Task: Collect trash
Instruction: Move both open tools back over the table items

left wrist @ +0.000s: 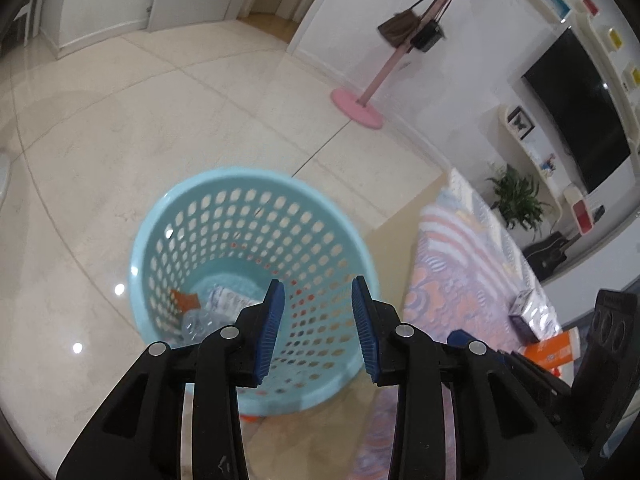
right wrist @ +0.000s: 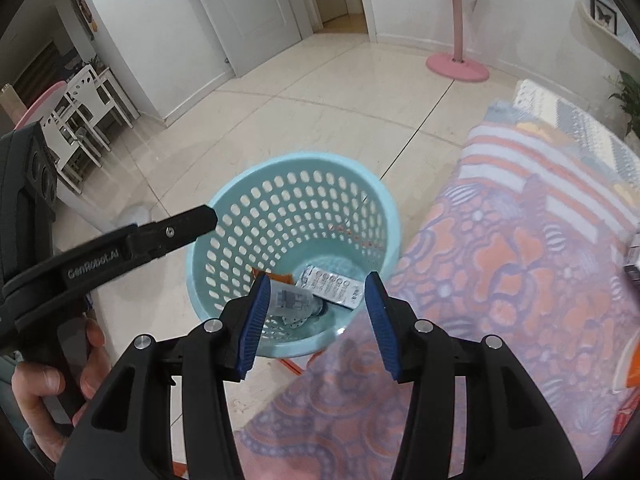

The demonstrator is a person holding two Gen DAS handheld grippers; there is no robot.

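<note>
A light blue perforated basket (left wrist: 248, 174) (right wrist: 304, 158) stands on the tiled floor beside a patterned cloth. In its bottom lie a clear plastic bottle (right wrist: 294, 300) (left wrist: 196, 322), a white printed packet (right wrist: 334, 286) (left wrist: 228, 300) and an orange wrapper (right wrist: 276, 278) (left wrist: 184, 300). My left gripper (left wrist: 318, 284) hovers over the basket's near side, open, nothing between its blue pads. Open and empty too, my right gripper (right wrist: 318, 280) hangs above the basket's near rim. The right wrist view also shows a left gripper finger (right wrist: 180, 230) reaching over the rim, held by a hand (right wrist: 40, 380).
The patterned orange and purple cloth (right wrist: 500, 280) (left wrist: 460, 272) covers a surface right of the basket; on it lie an orange box (left wrist: 552, 350) and a small box (left wrist: 528, 308). A pink coat stand (left wrist: 356, 106) (right wrist: 458, 66) is beyond. White chairs (right wrist: 84, 100) are far left.
</note>
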